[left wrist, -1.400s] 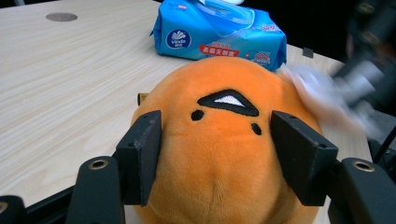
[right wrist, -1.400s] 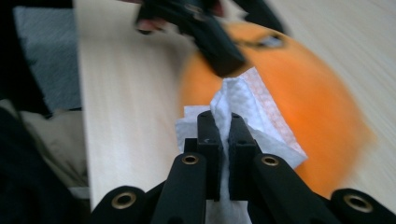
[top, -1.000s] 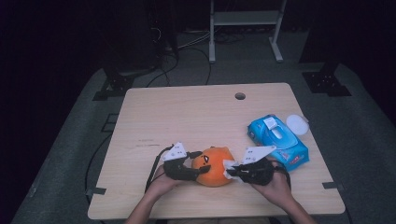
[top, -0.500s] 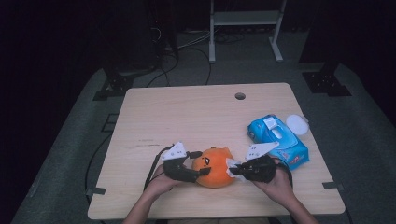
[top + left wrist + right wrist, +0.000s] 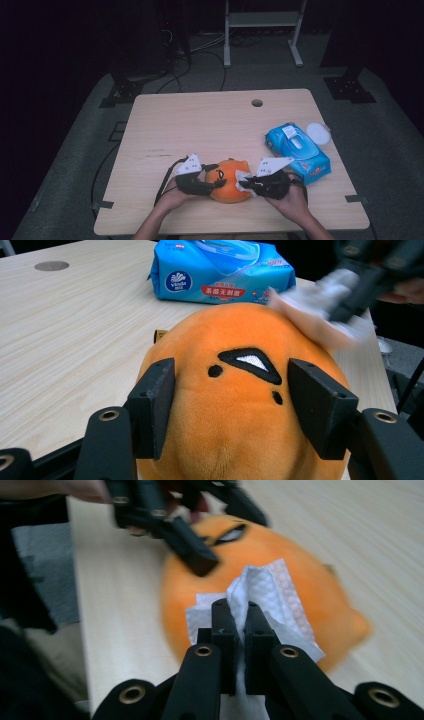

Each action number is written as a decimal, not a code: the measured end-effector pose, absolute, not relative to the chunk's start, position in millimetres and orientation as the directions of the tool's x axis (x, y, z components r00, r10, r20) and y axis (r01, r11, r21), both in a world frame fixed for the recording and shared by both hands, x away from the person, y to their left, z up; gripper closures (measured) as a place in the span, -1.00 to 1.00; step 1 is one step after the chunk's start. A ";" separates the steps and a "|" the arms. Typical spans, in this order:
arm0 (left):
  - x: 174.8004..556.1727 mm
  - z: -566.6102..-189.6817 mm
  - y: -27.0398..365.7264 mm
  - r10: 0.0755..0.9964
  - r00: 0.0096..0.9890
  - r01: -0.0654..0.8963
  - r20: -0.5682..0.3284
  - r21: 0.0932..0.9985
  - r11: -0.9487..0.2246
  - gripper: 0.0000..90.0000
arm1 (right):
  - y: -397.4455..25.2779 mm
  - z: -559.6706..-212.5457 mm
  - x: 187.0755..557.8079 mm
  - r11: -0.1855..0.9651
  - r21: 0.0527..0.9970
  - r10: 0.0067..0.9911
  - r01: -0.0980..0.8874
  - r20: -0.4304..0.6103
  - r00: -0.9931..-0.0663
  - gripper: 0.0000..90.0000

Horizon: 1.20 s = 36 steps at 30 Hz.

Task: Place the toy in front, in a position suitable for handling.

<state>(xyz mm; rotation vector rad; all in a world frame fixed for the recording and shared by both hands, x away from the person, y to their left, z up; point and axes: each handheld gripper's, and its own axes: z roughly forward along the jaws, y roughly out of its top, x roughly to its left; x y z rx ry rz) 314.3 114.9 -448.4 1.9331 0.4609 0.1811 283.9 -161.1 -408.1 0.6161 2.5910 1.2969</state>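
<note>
The work in hand was wiping an orange plush toy [image 5: 229, 181] with a white wet wipe [image 5: 262, 600], and it looked to be under way rather than finished: the wipe was already out of the blue wet-wipe pack [image 5: 297, 151] and pressed on the toy, but how much of the surface had been cleaned could not be judged.

The toy lay near the front edge of the wooden table [image 5: 200, 125], between the two grippers, with the pack just to its right and a little farther back. The left gripper [image 5: 240, 402] grasped the toy from its left side, one black jaw on either flank below the stitched face, steadying it. The right gripper [image 5: 240, 622] had its jaws clenched on a fold of the wipe, whose loose part rested on the toy's right upper side. A white round lid [image 5: 318, 133] sat beyond the pack.
</note>
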 end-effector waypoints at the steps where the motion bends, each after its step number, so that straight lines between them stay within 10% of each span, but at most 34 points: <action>1: 314.6 -448.4 115.3 0.398 0.913 0.235 -0.088 0.911 -0.338 -0.16 | -164.6 -409.3 287.0 0.534 0.794 0.448 0.290 0.025 -0.894 0.91; 36: 315.6 -449.8 119.5 0.400 0.911 0.250 -0.101 0.907 -0.340 -0.16 | -175.9 -419.1 289.6 0.496 0.788 0.438 0.364 0.135 -0.889 0.90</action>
